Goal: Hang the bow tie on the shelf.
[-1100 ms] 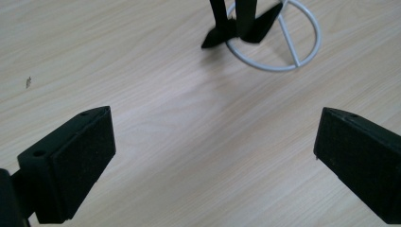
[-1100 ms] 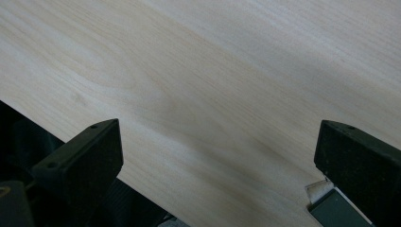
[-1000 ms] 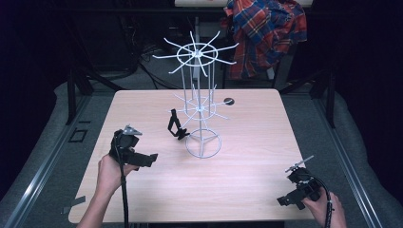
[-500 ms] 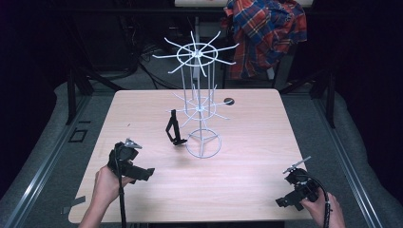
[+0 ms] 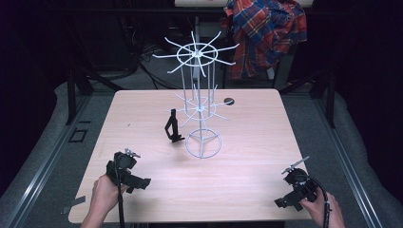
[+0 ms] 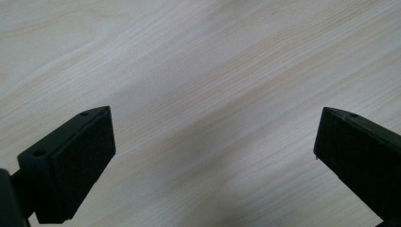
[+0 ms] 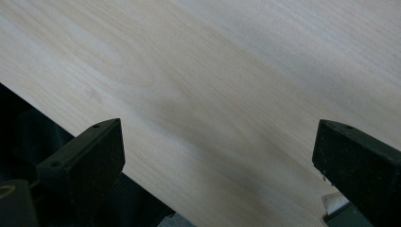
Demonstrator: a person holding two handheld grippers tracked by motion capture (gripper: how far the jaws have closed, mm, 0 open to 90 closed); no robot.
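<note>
A white wire display stand [image 5: 200, 107] with two tiers of spokes rises from a ring base at the table's middle. A small black clip-like object [image 5: 173, 127] stands upright just left of that base. My left gripper [image 5: 138, 182] is held low at the front left, well short of the black object. Its jaws are wide apart over bare wood in the left gripper view [image 6: 213, 156]. My right gripper [image 5: 285, 202] rests at the front right corner, open, with the table edge under it in the right gripper view [image 7: 217, 161].
The light wooden table [image 5: 247, 161] has a small dark round spot [image 5: 229, 100] near its far edge. A plaid shirt [image 5: 266, 33] hangs behind the table. Grey floor and dark frame rails flank both sides.
My left gripper has drawn back toward the front left edge, away from the black object, which now stands free. The right gripper has barely moved.
</note>
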